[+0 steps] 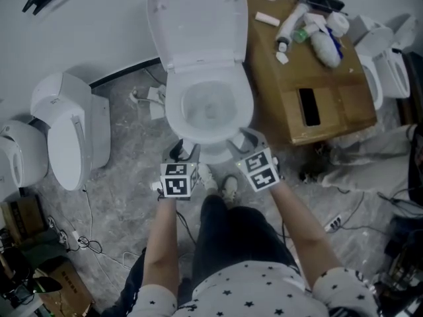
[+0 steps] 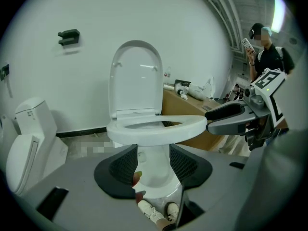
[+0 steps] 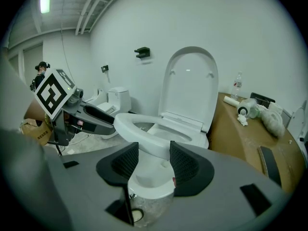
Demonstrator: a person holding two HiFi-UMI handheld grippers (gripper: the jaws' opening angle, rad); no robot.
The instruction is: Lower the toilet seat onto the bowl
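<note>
Lying flat on bowl (image 3: 150, 179), white seat (image 1: 174, 107); left gripper (image 1: 185, 154) & right gripper (image 1: 246, 141) fingers (image 3: 185, 165) wide.

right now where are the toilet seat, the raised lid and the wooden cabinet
toilet seat (image 2: 194, 121), left gripper view, top of the ring's right side
raised lid (image 1: 195, 18), head view, middle of its inner face
wooden cabinet (image 1: 344, 98), head view, bare patch of its top

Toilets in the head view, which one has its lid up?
The middle toilet, beside the wooden cabinet: its lid stands raised against the wall, while the toilet on its left is shut.
</note>
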